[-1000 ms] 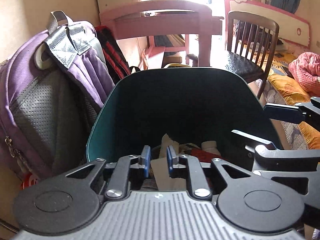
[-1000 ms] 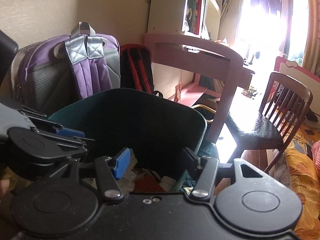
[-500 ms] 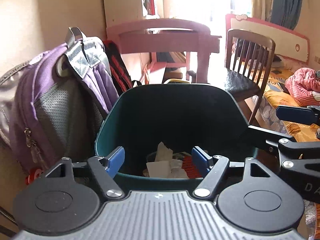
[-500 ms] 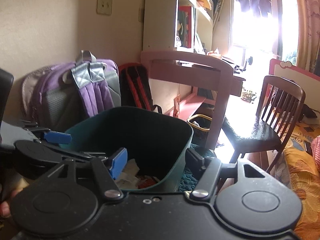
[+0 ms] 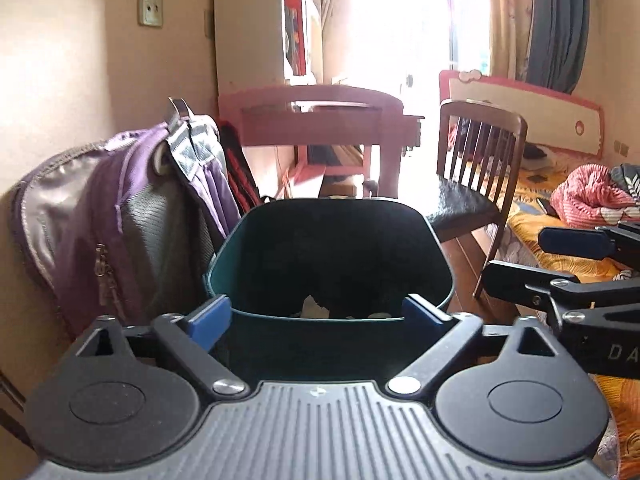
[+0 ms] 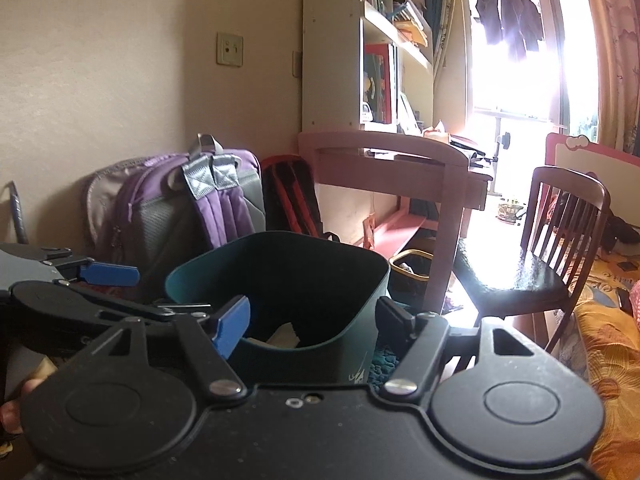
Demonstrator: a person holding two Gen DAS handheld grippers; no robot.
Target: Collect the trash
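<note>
Both claws have drawn back and up from the green bin [image 5: 332, 256], now smaller in view beside the purple backpack [image 5: 120, 216], left claw [image 5: 318, 316] and right claw [image 6: 312, 320] just opened, empty, the paper trash [image 5: 314, 307] evidently released inside.

Both wrist cameras look forward and slightly down from close behind the teal bin [image 5: 332, 256] [image 6: 280, 272]; the right view sits further right, and both share the purple backpack [image 5: 120, 216] [image 6: 192, 204] and chair [image 5: 476, 176] [image 6: 560, 240].
</note>
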